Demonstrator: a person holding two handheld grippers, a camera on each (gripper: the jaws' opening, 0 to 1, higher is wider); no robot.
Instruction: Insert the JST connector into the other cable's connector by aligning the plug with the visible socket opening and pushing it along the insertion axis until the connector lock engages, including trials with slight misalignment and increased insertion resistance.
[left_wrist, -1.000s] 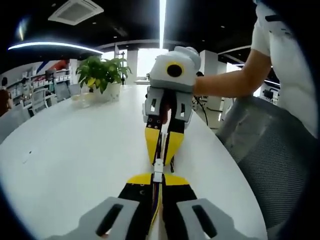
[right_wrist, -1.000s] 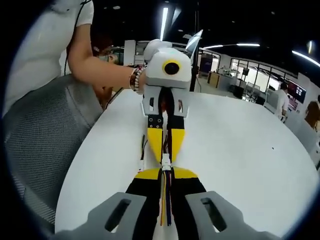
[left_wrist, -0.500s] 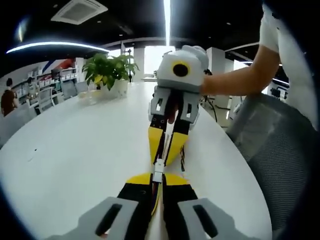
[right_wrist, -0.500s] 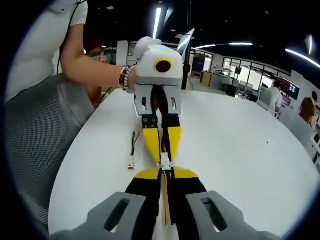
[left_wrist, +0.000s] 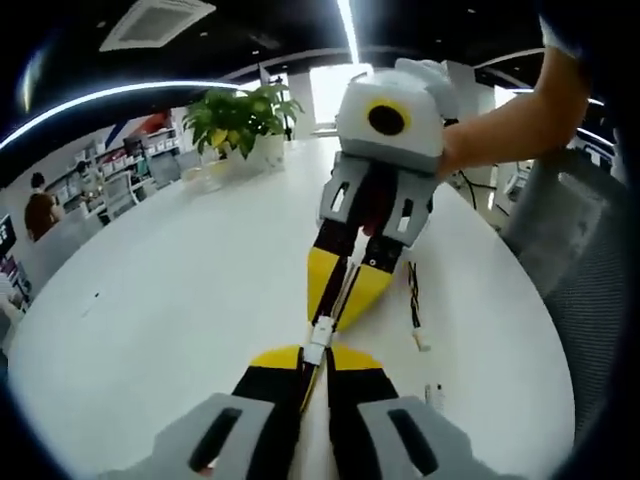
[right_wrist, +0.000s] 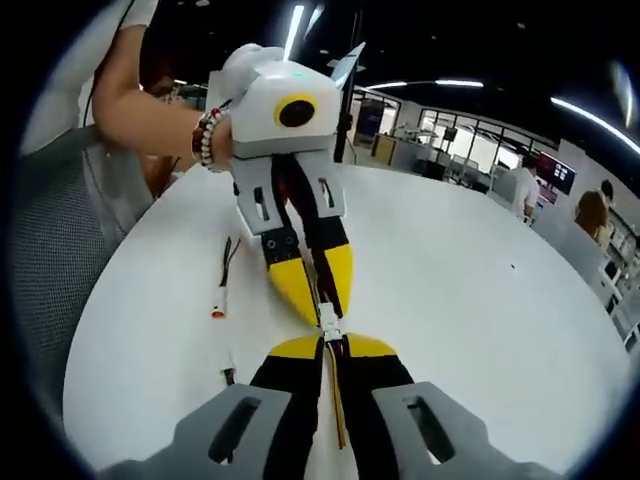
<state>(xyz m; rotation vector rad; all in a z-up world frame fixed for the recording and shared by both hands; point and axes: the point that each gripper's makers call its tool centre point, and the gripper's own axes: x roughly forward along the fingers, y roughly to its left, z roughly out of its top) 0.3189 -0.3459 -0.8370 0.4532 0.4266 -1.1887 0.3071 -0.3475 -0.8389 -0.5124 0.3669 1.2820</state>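
Observation:
The two grippers meet tip to tip over the white table. My left gripper is shut on a cable of coloured wires. Its small white JST connector sticks out past the yellow tips. My right gripper comes in from above, shut on the other cable. In the right gripper view, my right gripper pinches yellow and red wires, the white connector sits right at its tips, and the left gripper points down onto it. I cannot tell whether the two connector halves are fully pushed together.
A loose spare cable with a small plug lies on the table beside the grippers. A potted plant stands at the far end. A grey mesh chair stands at the table's edge. A person's forearm holds the gripper.
Both views have swung and tilted, so more of the table and the spare cable shows. The grippers remain tip to tip, shut on their cables.

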